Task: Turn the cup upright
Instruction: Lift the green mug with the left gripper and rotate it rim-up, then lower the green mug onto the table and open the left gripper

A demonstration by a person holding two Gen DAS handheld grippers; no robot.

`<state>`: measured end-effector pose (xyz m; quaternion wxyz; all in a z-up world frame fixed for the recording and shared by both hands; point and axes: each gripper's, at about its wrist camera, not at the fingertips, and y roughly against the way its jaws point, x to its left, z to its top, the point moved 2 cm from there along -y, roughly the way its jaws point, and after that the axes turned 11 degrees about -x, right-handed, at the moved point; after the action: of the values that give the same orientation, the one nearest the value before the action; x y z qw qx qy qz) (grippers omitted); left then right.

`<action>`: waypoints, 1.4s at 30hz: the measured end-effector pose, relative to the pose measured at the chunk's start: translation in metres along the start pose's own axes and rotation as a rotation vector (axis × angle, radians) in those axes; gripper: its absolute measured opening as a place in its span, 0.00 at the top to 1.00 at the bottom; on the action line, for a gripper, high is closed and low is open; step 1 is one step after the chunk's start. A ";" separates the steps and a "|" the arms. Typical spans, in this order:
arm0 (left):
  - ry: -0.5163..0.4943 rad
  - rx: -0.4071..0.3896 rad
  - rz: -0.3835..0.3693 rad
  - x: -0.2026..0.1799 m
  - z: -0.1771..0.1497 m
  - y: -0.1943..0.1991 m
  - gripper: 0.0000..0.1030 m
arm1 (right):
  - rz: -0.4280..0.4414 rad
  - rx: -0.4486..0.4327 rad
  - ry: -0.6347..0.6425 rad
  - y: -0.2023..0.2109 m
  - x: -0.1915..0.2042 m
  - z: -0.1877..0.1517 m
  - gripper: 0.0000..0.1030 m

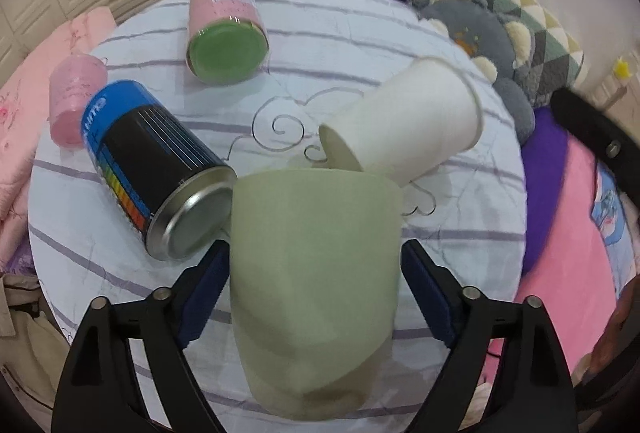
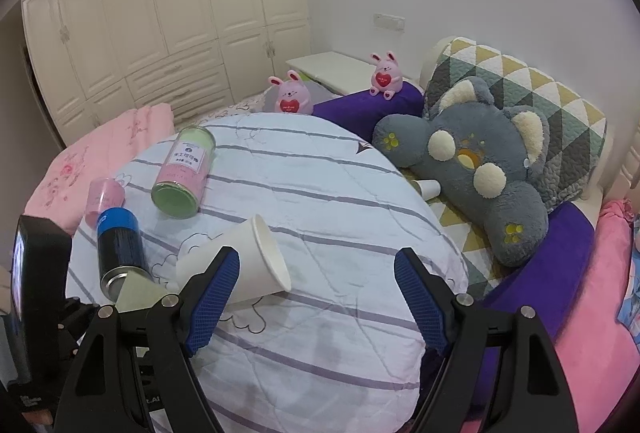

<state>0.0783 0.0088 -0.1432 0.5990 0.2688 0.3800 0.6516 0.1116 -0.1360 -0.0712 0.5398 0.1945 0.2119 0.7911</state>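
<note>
A pale green cup (image 1: pixel 316 273) sits between the blue pads of my left gripper (image 1: pixel 316 289), which is shut on its sides; its flat end points away from the camera. Only a corner of it (image 2: pixel 138 291) shows in the right wrist view. A white paper cup (image 1: pixel 404 131) lies on its side just beyond, mouth to the right; it also shows in the right wrist view (image 2: pixel 256 261). My right gripper (image 2: pixel 316 293) is open and empty, hovering over the striped quilt to the right of the white cup.
A round table under a striped quilt (image 2: pixel 320 193) carries a blue-and-black can (image 1: pixel 156 169), a pink jar with a green lid (image 1: pixel 224 29) and a small pink cup (image 1: pixel 74 97), all lying down. A grey plush cushion (image 2: pixel 476 161) and a second paper cup (image 2: pixel 428 188) lie right.
</note>
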 end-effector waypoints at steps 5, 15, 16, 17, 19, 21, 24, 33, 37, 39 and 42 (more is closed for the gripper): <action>-0.034 -0.061 0.005 -0.001 0.002 0.020 0.05 | 0.014 -0.001 0.005 0.005 0.010 -0.002 0.21; -0.082 -0.219 -0.036 0.013 -0.001 0.062 0.00 | -0.051 -0.084 0.016 0.041 0.023 -0.001 0.21; -0.083 -0.233 -0.042 0.016 -0.003 0.067 0.00 | -0.053 -0.090 0.013 0.044 0.025 -0.001 0.21; -0.085 -0.241 -0.045 0.018 -0.005 0.070 0.00 | -0.054 -0.096 0.011 0.046 0.026 -0.001 0.21; -0.091 -0.257 -0.046 0.023 -0.008 0.077 0.00 | -0.045 -0.096 -0.003 0.052 0.030 -0.002 0.21; -0.094 -0.264 -0.042 0.027 -0.012 0.084 0.00 | -0.017 -0.080 -0.024 0.056 0.035 -0.005 0.21; -0.082 -0.295 -0.049 0.035 -0.019 0.096 0.00 | -0.008 -0.075 -0.033 0.063 0.042 -0.010 0.21; -0.082 -0.378 -0.071 0.041 -0.028 0.118 0.00 | -0.030 -0.132 -0.018 0.087 0.056 -0.015 0.21; -0.078 -0.390 -0.083 0.041 -0.032 0.123 0.00 | -0.036 -0.142 -0.020 0.093 0.058 -0.017 0.21; -0.090 -0.396 -0.074 0.040 -0.034 0.126 0.00 | -0.031 -0.132 -0.017 0.092 0.058 -0.018 0.21; -0.090 -0.400 -0.080 0.040 -0.036 0.128 0.00 | -0.020 -0.115 -0.029 0.091 0.058 -0.020 0.21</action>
<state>-0.0303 0.0425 -0.0634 0.6823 0.1582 0.2262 0.6770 0.0112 -0.1137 -0.0337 0.5610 0.1724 0.1602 0.7937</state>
